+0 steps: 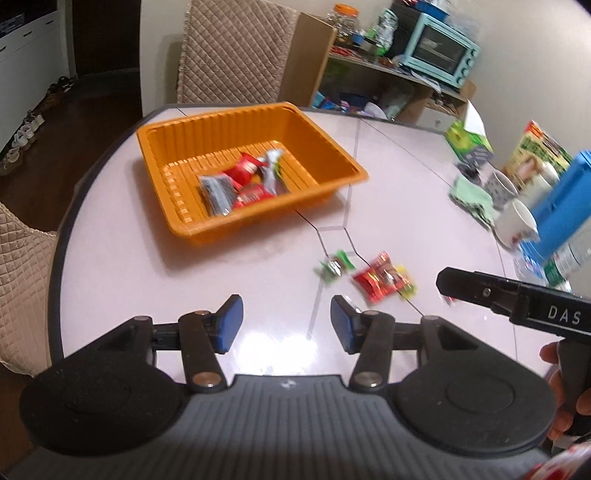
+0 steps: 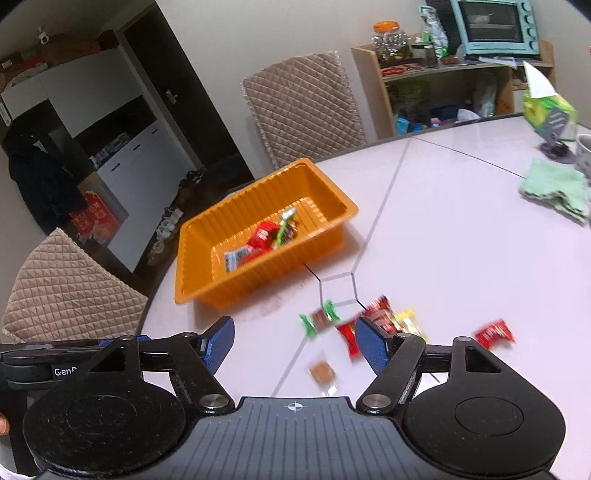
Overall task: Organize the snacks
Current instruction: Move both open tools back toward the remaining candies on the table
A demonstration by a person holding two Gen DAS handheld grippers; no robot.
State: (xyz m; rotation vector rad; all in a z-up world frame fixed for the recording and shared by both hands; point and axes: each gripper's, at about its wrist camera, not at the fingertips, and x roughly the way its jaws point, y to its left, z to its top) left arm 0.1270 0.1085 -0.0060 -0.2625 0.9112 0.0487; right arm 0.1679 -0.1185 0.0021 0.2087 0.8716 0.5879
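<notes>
Left gripper point(image 1: 286, 323) held low over the pale round table point(image 1: 129, 280), blue-padded fingers point(image 1: 231, 325) spread wide, nothing between them. Ahead and slightly left of it: ribbed orange plastic tray point(image 1: 162, 199), resting on the table top, with several wrapped snacks lying in its bottom — red packets point(image 1: 245, 171), a grey-silver packet point(image 1: 218, 192), a silvery-green wrapper point(image 1: 273, 166). Ahead and to the right, well short of the tray, loose on the table: a small green-ended candy point(image 1: 334, 266) and, just beside it, a red foil snack packet point(image 1: 376, 278) with a yellow wrapper point(image 1: 404, 280) touching its far side. All blurred by motion.

Right gripper point(image 2: 295, 343) also low over the table, blue pads point(image 2: 371, 347) parted wide, gripping nothing. Directly between and just beyond its fingers: the green-ended candy point(image 2: 319, 319); overlapped by the right pad, the red foil snack packet point(image 2: 380, 310) and yellow wrapper point(image 2: 408, 321). Closer in, between the fingers: a clear-wrapped brown square sweet point(image 2: 322, 371). Off to the right, apart from the cluster: a lone red packet point(image 2: 493, 334). Orange tray point(image 2: 199, 258) farther ahead and left, near the table's edge.

Elsewhere: folded mint-green cloth point(image 2: 554, 188), white mugs point(image 1: 515, 221), green tissue box point(image 2: 546, 110), quilted beige chair backs point(image 2: 306, 107), a pale blue toaster oven point(image 2: 493, 24) on a wooden shelf.
</notes>
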